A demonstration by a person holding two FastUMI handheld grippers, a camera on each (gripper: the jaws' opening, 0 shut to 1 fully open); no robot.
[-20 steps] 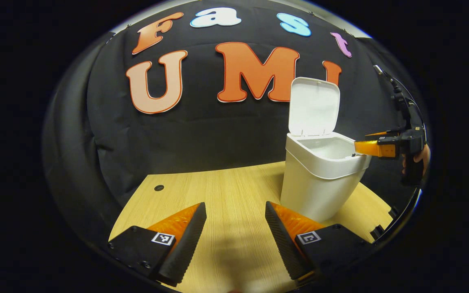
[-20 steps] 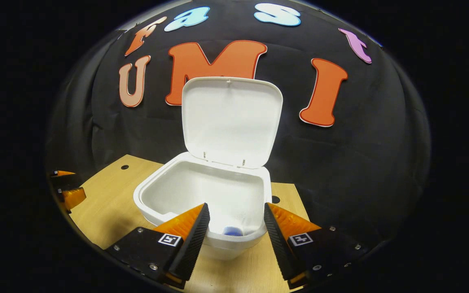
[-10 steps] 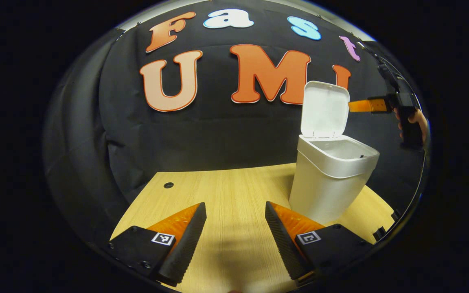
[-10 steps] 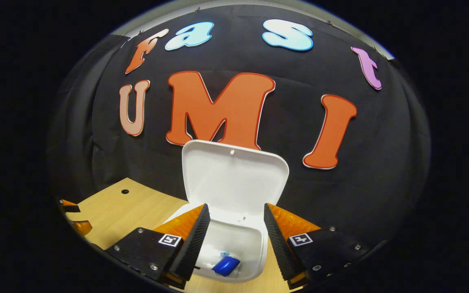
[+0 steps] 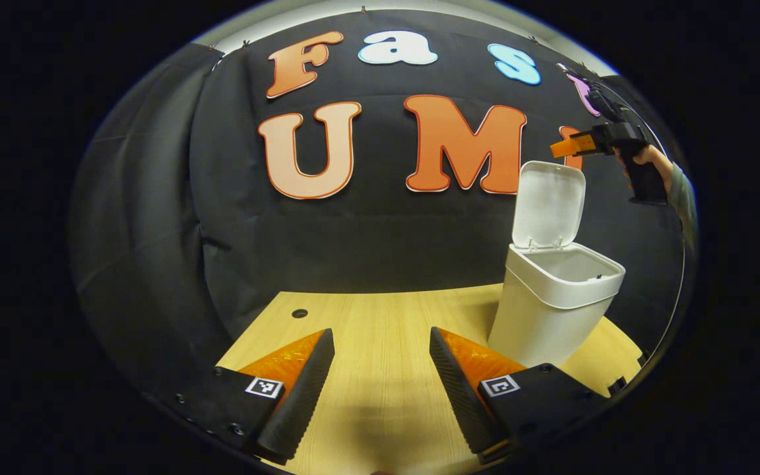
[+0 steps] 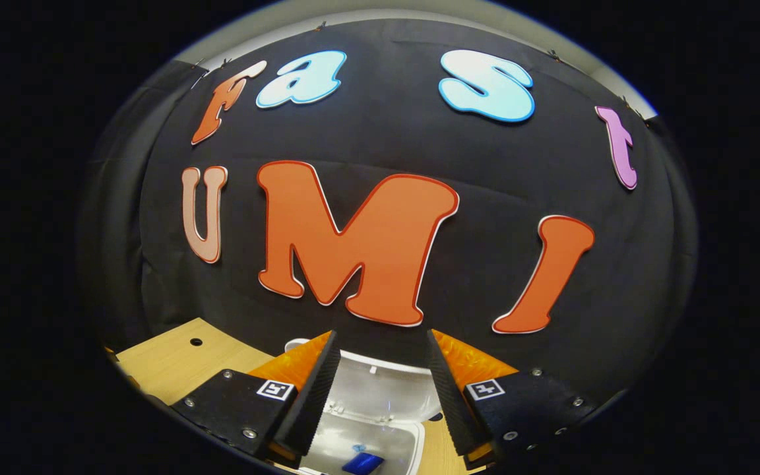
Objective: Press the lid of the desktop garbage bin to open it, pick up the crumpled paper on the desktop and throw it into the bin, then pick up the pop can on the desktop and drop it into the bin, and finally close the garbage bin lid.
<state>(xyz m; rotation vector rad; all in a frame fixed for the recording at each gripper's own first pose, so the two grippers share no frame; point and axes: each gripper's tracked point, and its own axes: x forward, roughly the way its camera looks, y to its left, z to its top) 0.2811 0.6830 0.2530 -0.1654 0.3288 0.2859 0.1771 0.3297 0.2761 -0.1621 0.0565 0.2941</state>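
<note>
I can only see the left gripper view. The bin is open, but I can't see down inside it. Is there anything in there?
Observer: Yes. In the right gripper view, a blue thing lies at the bottom of the bin.
Operator: And up high, is anything being squeezed?
Observer: No. The right tool is open with nothing between its fingers, and it is above the raised lid.

A: What do the grippers look like?
B: The left gripper (image 5: pixel 380 369) has wedge fingers on black screwed blocks, each bearing a square black-and-white marker.
A: And the right gripper (image 6: pixel 379 376)?
B: Identical; in the left gripper view its black handle sits in a hand (image 5: pixel 647 158) with a grey-green sleeve (image 5: pixel 682 198).
</note>
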